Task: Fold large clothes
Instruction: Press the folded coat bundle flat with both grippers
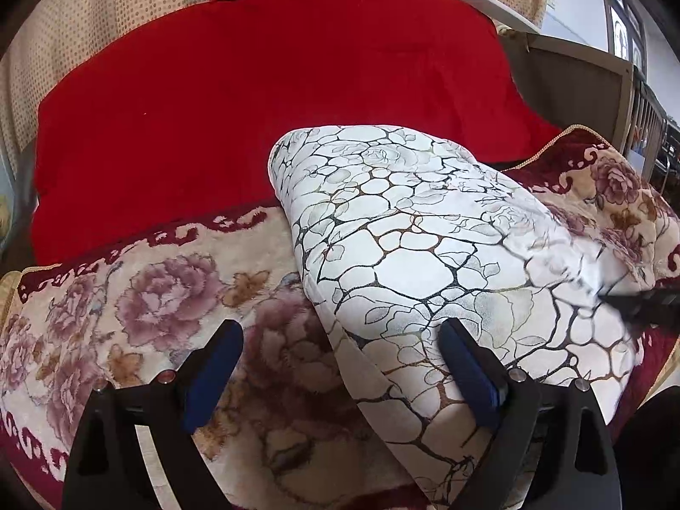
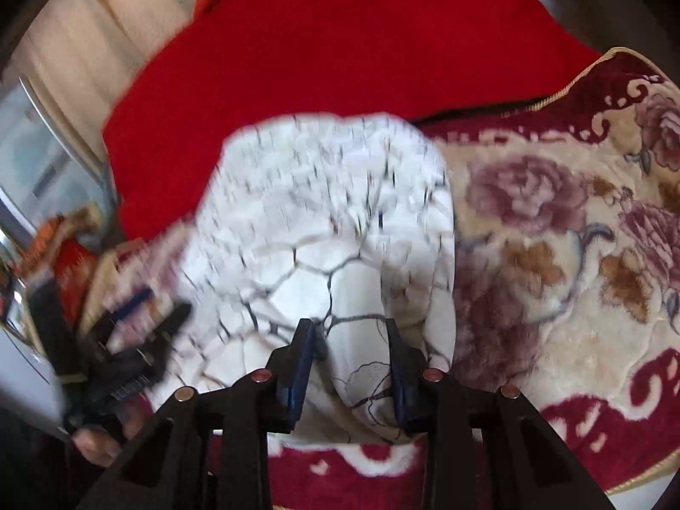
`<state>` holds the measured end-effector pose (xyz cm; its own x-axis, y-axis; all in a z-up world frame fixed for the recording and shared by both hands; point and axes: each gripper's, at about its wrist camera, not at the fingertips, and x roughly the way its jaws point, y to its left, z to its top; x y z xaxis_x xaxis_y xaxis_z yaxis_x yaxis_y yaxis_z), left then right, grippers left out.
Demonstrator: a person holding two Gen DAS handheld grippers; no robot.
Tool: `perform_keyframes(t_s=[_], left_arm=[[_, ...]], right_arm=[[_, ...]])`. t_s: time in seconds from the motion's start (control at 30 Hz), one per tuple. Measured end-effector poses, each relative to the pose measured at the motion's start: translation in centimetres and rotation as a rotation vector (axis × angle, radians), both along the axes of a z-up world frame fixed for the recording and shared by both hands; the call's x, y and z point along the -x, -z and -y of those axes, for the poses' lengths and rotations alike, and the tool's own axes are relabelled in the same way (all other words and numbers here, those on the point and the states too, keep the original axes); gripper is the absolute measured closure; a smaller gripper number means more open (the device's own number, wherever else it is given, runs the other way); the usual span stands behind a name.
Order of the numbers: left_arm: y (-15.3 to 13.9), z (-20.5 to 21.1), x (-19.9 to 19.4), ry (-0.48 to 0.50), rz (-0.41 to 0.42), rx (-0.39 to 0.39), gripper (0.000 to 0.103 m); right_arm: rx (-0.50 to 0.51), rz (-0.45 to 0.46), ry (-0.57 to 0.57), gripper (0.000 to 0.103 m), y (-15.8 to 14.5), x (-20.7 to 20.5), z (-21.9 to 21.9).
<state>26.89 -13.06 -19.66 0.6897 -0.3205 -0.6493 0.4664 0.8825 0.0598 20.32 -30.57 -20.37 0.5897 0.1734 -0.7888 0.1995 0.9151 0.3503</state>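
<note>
A white garment (image 1: pixel 425 255) printed with black crackle lines and roses lies folded on a floral blanket (image 1: pixel 140 297). My left gripper (image 1: pixel 340 340) hovers open at its near left edge. Its right finger (image 1: pixel 463 361) is over the cloth and its left finger (image 1: pixel 216 361) is over the blanket. In the right wrist view the white garment (image 2: pixel 323 212) rises in a bunched fold. My right gripper (image 2: pixel 348 331) is shut on that fold, with cloth pinched between the blue pads. The right gripper (image 1: pixel 646 301) shows as a dark blur at the garment's right side. The left gripper (image 2: pixel 127 340) appears blurred at the left.
A large red cloth (image 1: pixel 263 102) covers the surface behind the garment. Dotted beige curtains (image 1: pixel 106 21) hang at the back. A wooden bed frame or rail (image 1: pixel 595 85) stands at the right. The blanket's dark red border (image 2: pixel 595 416) runs along the near edge.
</note>
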Motion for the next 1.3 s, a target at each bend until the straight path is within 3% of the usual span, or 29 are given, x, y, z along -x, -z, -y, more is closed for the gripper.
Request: perform_keyframes(t_s=[0.1,0.43,0.7,1.03,1.2,1.3], left_arm=[[0.0,0.3,0.4,-0.006,0.024,-0.017,0.009],[0.2,0.1,0.2,-0.012,0.012,0.006,0.009],[0.9,0.2,-0.4,-0.037,-0.020,0.029,0.002],[0.6,0.6,-0.3,-0.039,-0.015,-0.022,0.000],[-1.7,-1.0,1.0,-0.044,0.085,0.053,0.000],[-1.7,-2.5,0.0,-0.091,0.037,0.110,0.000]], right_arm=[[-0.016,0.016,0.025,0.069,1.6,-0.2,0.2],[-0.014,0.040,0.023,0.069,1.7,0.3,0.2],[-0.032,0.044,0.039,0.069,2.0,0.4,0.4],[-0.009,0.037,0.061,0.069,1.8,0.4,0.1],[-0.004,0.008,0.043,0.066,0.0,1.3,0.5],[-0.018,0.029,0.059,0.066,-2.4,1.9,1.4]])
